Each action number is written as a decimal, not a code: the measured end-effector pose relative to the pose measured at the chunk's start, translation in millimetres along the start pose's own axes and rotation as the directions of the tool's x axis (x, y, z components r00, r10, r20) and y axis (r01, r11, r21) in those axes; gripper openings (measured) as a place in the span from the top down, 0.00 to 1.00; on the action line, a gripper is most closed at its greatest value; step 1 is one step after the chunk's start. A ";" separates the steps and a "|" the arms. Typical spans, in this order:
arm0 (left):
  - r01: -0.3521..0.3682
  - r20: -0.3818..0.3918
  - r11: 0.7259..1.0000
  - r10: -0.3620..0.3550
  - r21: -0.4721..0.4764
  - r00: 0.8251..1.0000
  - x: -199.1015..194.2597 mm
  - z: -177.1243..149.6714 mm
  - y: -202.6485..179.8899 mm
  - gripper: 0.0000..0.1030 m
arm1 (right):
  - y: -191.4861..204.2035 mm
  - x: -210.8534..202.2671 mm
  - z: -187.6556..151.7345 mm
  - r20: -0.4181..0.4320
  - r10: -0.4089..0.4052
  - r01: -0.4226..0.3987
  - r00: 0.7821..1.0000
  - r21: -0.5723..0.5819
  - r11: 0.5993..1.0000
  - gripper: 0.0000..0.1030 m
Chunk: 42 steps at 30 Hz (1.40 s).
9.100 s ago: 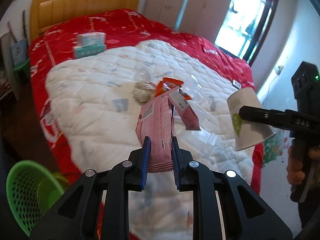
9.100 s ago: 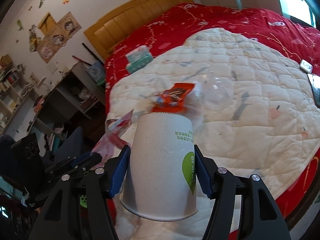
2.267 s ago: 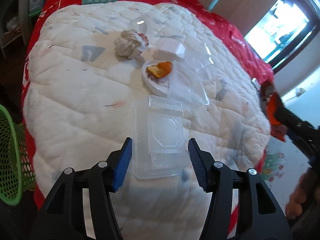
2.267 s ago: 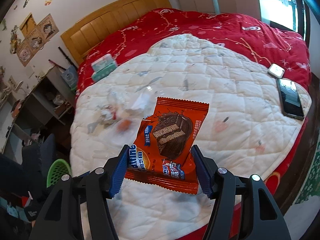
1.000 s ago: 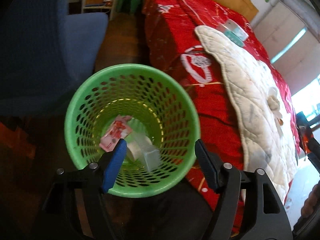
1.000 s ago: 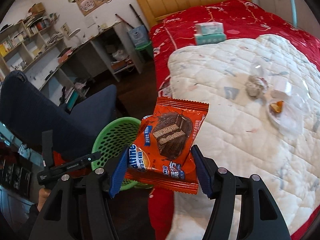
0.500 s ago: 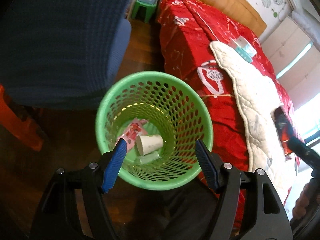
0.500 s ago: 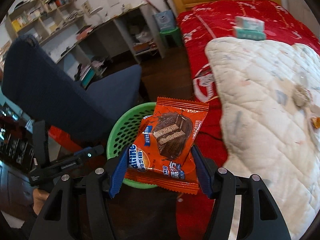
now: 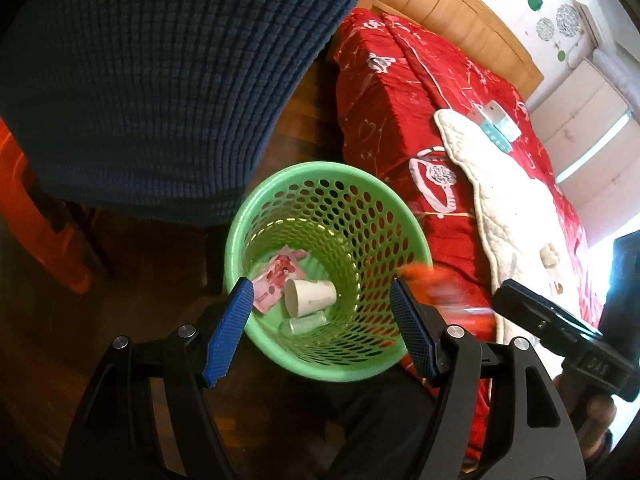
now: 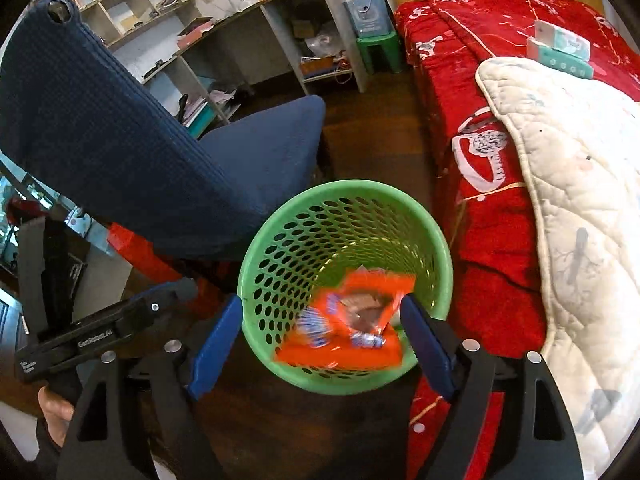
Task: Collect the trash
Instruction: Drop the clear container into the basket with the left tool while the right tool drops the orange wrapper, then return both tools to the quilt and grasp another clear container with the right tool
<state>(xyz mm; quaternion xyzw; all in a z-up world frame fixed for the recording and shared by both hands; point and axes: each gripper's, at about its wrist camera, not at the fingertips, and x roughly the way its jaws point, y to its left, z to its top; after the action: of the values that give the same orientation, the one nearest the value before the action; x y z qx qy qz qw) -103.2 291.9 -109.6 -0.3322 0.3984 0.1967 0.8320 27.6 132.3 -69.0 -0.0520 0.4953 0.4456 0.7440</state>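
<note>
A green mesh waste basket (image 9: 328, 184) stands on the dark wood floor beside the bed; it also shows in the right wrist view (image 10: 344, 208). Inside it lie a white paper cup (image 9: 310, 296), a pink wrapper (image 9: 276, 276) and a clear plastic piece (image 9: 304, 324). My right gripper (image 10: 320, 344) is open over the basket, and the orange snack wrapper (image 10: 344, 332) is blurred between its jaws, dropping into the basket. It shows as an orange blur (image 9: 436, 280) in the left wrist view. My left gripper (image 9: 322, 332) is open and empty above the basket.
A blue chair (image 10: 120, 152) stands close on the basket's left. The bed with a red cover (image 10: 480, 208) and a white quilt (image 10: 580, 200) is on the right, with tissue packs (image 10: 560, 50) on it. Desk shelves (image 10: 240, 40) stand behind.
My right gripper has opened and let go of the orange wrapper, which is falling into the basket. Both grippers have moved closer over the basket.
</note>
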 end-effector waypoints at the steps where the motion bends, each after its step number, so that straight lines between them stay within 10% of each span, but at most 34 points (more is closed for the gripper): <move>1: -0.003 0.000 1.000 0.003 0.003 1.000 0.3 0.1 -1.0 0.32 | -1.7 0.9 -1.6 0.001 0.002 -0.002 1.000 0.005 1.000 0.24; 21: 0.069 -0.056 0.984 -0.061 0.166 0.997 20.3 -6.4 -83.4 0.29 | -118.8 -109.1 -41.6 0.122 -0.228 0.190 0.966 0.263 0.946 0.20; 33: 0.132 -0.092 0.958 -0.112 0.254 0.989 33.4 -11.8 -132.9 0.29 | -238.8 -197.7 -34.9 0.077 -0.540 0.456 0.838 0.445 0.771 0.20; 42: 0.153 -0.115 0.947 -0.125 0.283 0.985 44.8 -11.5 -152.8 0.29 | -304.1 -193.5 -19.8 -0.047 -0.555 0.491 0.831 0.532 0.690 0.23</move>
<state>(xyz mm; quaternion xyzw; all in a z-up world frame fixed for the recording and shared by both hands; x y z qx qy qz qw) 8.2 179.4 -89.9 -0.2425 0.4377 0.0606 0.8637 209.5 -178.0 -38.1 0.0395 0.5169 0.0652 0.8526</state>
